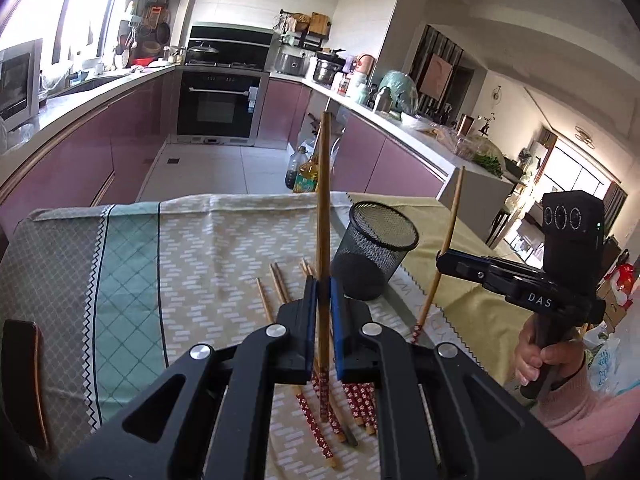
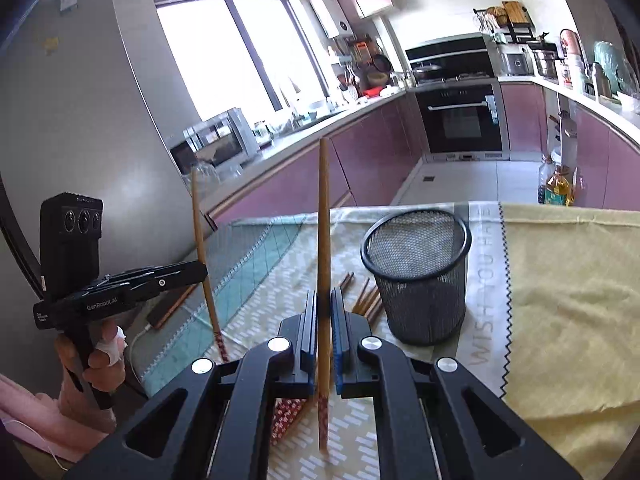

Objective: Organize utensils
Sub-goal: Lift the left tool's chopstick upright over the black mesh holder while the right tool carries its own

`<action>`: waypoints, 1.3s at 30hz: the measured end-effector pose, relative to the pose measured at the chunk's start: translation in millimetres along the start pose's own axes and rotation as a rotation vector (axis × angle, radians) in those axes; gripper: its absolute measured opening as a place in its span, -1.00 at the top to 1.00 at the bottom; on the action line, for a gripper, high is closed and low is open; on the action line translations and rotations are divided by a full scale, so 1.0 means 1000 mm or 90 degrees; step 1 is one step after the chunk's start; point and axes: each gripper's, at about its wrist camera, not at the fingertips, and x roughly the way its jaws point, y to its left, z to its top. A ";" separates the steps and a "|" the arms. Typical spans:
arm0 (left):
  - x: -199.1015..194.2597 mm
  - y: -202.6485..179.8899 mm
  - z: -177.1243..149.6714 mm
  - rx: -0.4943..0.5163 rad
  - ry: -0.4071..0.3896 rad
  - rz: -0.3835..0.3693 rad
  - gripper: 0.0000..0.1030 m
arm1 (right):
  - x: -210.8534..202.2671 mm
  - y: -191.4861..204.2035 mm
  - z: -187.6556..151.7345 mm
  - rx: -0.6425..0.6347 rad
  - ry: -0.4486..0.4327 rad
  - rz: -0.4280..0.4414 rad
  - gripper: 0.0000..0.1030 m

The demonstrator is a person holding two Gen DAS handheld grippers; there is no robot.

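Taking the black mesh cup (image 1: 374, 250) as my landmark and reading the left wrist view from left to right: far left of the cup, the desk (image 1: 60, 272) wears a patterned tablecloth (image 1: 132, 264) with a teal panel, then a beige zigzag panel. Nearer the cup on its left, I see loose chopsticks (image 1: 276, 292) lying flat on the beige cloth, their bare wooden tips toward the cup and their red patterned ends toward me.

Just left of the cup, my left gripper (image 1: 323, 292) has its blue-padded fingers (image 1: 310, 312) pressed together on a single chopstick (image 1: 323, 208), which stands nearly upright, bare tip up and red end hanging below the pads, clear of the cloth.

The cup itself stands upright on the cloth where the beige panel meets a yellow one, and I see nothing standing in it.

Right of the cup, my right gripper (image 1: 442, 260) pinches a second chopstick (image 1: 450, 232), tilted slightly, tip up. A hand (image 1: 546, 360) in a pink sleeve holds that gripper's handle.

In the right wrist view, the right fingers (image 2: 308, 332) clamp that chopstick upright just left of the cup, and the left gripper (image 2: 202, 270) sits far left of it, also clamped.
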 end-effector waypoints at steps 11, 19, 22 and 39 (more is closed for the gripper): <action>-0.003 -0.021 0.057 0.008 -0.093 -0.041 0.85 | -0.023 -0.001 0.053 -0.040 -0.087 -0.007 0.89; 0.014 -0.048 0.107 0.031 -0.135 -0.059 0.85 | -0.041 -0.007 0.095 -0.070 -0.135 -0.037 0.89; 0.028 -0.056 0.117 0.039 -0.129 -0.061 0.85 | -0.043 -0.012 0.104 -0.073 -0.144 -0.049 0.89; 0.138 -0.053 0.085 0.058 0.042 -0.035 0.85 | 0.043 -0.038 0.085 -0.059 0.067 -0.074 0.89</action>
